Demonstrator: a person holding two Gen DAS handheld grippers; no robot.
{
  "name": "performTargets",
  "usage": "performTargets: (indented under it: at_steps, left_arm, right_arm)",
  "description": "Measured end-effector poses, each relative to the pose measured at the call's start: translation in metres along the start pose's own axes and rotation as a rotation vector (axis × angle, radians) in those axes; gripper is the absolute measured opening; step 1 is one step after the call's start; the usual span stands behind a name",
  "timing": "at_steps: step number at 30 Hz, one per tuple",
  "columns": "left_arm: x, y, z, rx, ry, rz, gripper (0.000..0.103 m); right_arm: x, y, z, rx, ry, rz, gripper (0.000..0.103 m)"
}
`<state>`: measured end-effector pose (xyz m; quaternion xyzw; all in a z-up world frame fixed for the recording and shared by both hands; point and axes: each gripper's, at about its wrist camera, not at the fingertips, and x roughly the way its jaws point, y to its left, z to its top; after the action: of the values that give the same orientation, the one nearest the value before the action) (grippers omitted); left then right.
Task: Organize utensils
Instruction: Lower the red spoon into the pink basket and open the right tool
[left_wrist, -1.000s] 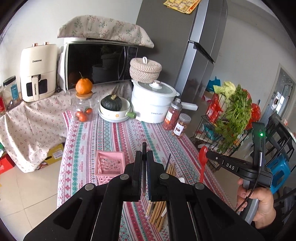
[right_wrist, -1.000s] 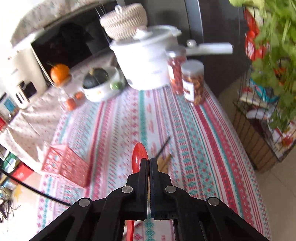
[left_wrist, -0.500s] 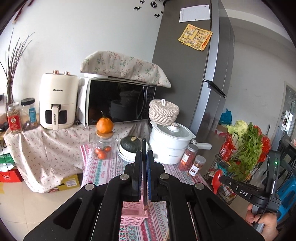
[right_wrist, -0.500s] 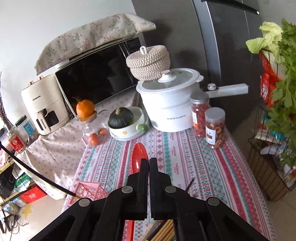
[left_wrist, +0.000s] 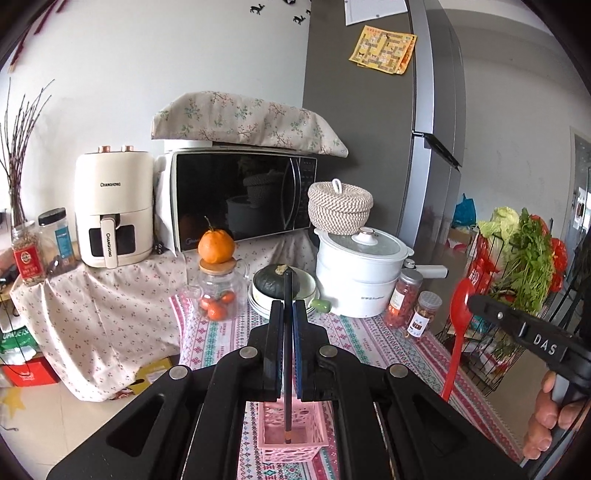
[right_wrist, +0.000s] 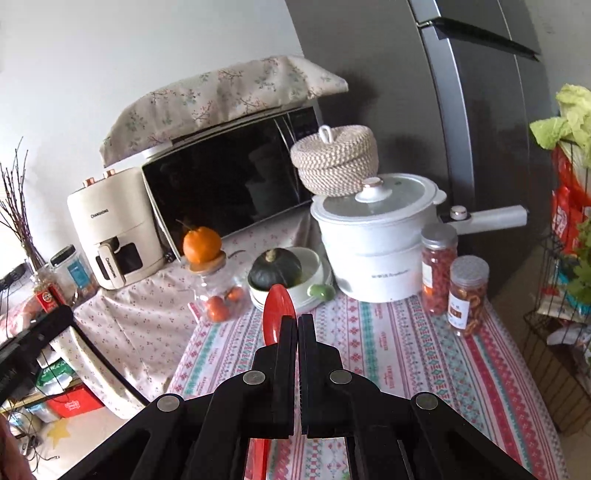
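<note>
My left gripper (left_wrist: 288, 308) is shut on a dark chopstick (left_wrist: 287, 354) that stands upright between its pads. The chopstick's lower end shows inside the pink lattice basket (left_wrist: 269, 448), straight below the jaws; whether it touches the bottom I cannot tell. My right gripper (right_wrist: 297, 321) is shut on a red plastic spoon (right_wrist: 276, 308), bowl upward. In the left wrist view the right gripper (left_wrist: 476, 302) hangs to the right above the striped tablecloth (left_wrist: 369, 332), the red spoon (left_wrist: 459, 299) dangling handle-down from it, with a hand (left_wrist: 550, 417) on its grip.
At the back of the table stand a white pot (left_wrist: 364, 273), a woven lidded basket (left_wrist: 340, 206), two spice jars (left_wrist: 426, 317), a bowl with a dark squash (left_wrist: 275, 280) and a glass jar topped by an orange (left_wrist: 216, 245). A wire vegetable rack (left_wrist: 517, 266) stands to the right.
Both views have tilted upward, so the table sits lower in frame. The loose chopsticks have dropped out of sight. The pink basket is now directly under my left jaws. The right gripper has risen with the spoon.
</note>
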<state>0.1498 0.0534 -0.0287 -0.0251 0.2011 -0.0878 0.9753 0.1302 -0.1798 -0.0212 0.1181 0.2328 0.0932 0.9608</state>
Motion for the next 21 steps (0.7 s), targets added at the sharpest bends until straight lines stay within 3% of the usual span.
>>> performTargets:
  at_steps: [6,13,16,18,21]
  left_arm:
    - [0.025,0.004,-0.01,0.016,0.064,0.032,0.004]
    - [0.033,0.019,-0.018,-0.012,0.122,0.065,0.007]
    - [0.031,0.024,-0.019,-0.013,0.138,0.078,0.02]
    - [0.027,0.029,-0.021,-0.026,0.141,0.084,0.039]
    - [0.02,0.034,-0.021,-0.043,0.142,0.096,0.049]
  right_arm:
    - [0.015,0.032,0.005,-0.034,-0.116,0.054,0.0]
    - [0.051,0.052,0.002,-0.039,-0.143,0.054,0.0]
    - [0.063,0.052,-0.003,-0.036,-0.137,0.048,0.0]
    - [0.07,0.052,-0.006,-0.032,-0.133,0.046,0.0]
    - [0.078,0.053,-0.009,-0.025,-0.127,0.052,0.001]
